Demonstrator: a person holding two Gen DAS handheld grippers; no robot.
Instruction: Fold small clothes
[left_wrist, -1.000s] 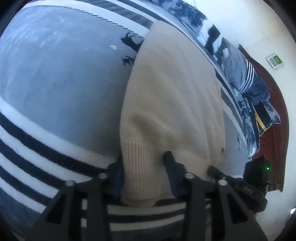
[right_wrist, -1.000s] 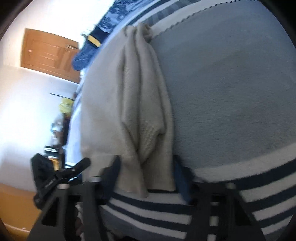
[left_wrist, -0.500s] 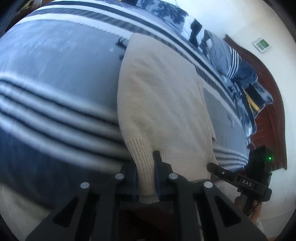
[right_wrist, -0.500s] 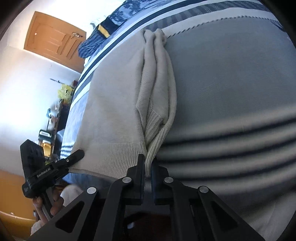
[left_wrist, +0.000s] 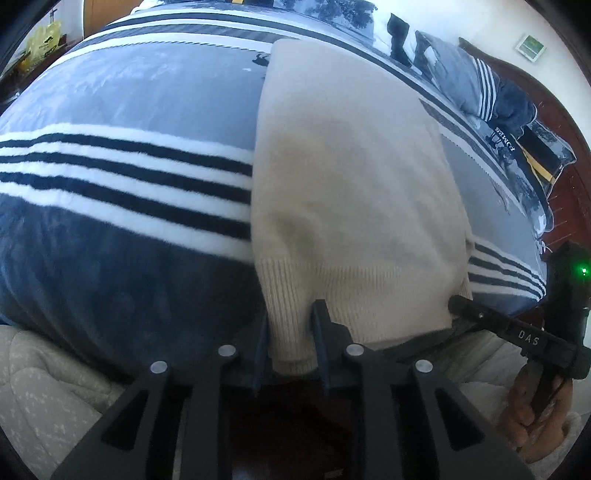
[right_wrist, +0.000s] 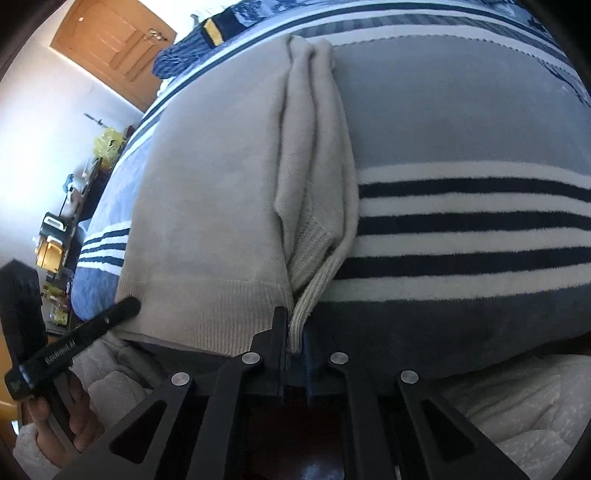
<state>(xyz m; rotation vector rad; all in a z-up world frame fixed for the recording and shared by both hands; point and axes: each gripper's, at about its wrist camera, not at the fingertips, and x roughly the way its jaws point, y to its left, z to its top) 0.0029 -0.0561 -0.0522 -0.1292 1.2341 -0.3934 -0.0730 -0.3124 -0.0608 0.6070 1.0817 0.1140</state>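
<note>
Now cream sweater (left_wrist: 354, 177) lies flat on striped blanket (left_wrist: 122, 173) over bed, ribbed hem toward cameras. Left tongs (left_wrist: 290, 343) pinch hem corner — jaws have just eased slightly wider, knit between them. Right tongs (right_wrist: 294, 343) pressed nearly together on opposite hem corner, beside bunched sleeve (right_wrist: 314, 155) — thin ribbed edge clamped.
</note>
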